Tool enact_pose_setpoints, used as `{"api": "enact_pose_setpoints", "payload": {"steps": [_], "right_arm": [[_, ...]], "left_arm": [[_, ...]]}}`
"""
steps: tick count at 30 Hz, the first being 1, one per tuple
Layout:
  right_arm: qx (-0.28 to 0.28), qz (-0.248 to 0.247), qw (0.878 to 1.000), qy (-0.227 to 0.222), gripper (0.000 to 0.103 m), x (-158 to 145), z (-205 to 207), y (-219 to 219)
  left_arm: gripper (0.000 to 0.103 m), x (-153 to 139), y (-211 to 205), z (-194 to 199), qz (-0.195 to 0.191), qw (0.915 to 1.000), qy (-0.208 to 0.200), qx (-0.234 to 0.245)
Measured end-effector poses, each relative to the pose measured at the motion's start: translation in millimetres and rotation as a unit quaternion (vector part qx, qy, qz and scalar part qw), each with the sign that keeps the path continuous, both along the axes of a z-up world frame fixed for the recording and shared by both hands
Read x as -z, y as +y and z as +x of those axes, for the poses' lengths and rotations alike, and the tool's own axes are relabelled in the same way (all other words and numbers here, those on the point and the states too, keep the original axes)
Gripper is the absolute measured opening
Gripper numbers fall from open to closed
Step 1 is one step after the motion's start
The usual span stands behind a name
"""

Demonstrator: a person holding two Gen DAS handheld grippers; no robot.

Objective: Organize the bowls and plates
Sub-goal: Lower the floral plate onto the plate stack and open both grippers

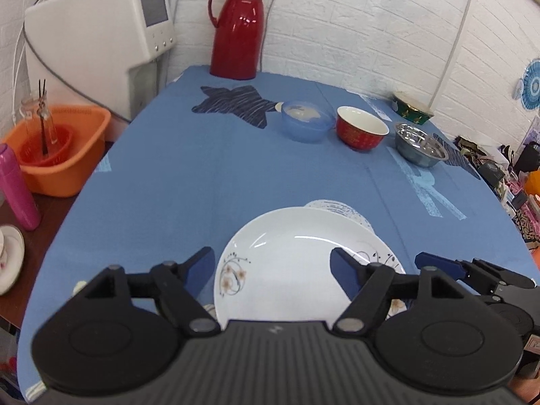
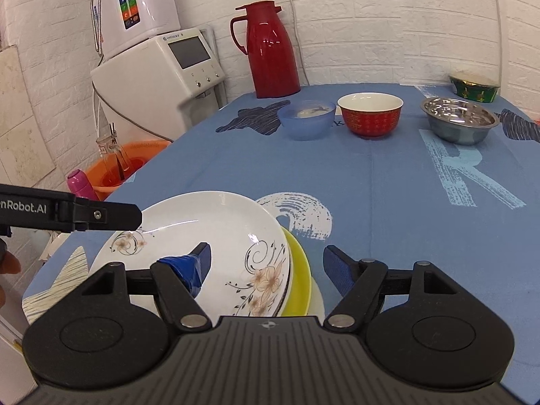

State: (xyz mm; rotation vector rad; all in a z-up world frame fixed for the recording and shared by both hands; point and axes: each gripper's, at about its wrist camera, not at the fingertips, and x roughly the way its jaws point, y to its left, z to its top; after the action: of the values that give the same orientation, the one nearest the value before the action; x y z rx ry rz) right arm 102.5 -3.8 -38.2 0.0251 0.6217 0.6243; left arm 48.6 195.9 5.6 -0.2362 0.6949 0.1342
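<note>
White floral plate [image 2: 202,236] tops a stack between the right gripper's [image 2: 266,266] parted jaws; left gripper [image 1: 271,266] likewise parted; four bowls beyond.

The left gripper [image 1: 272,266] is built of black plastic, with a ribbed grey-black housing, two round discs and silver pivot pins; its fingers [image 1: 341,268] are faced in dark blue; the right gripper [image 2: 266,265] is made alike, one finger [image 2: 189,270] wrapped in blue tape; white lettering "nRobot.AI" is printed on the left gripper's side.
</note>
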Motion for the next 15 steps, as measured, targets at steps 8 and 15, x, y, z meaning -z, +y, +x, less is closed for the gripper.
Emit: {"api": "enact_pose_setpoints", "payload": {"steps": [8,15], "right_arm": [[0.002,-0.005,1.000,0.003,0.060,-0.5,-1.7,-5.5],[-0.010,-0.053,0.999,-0.001,0.060,12.4,-0.9,5.8]], "left_arm": [[0.077,2.1,-17.5,8.7,0.017,0.9998,-0.001,0.006],[0.078,5.1,-18.3,10.1,0.034,0.9993,0.008,-0.009]]}}
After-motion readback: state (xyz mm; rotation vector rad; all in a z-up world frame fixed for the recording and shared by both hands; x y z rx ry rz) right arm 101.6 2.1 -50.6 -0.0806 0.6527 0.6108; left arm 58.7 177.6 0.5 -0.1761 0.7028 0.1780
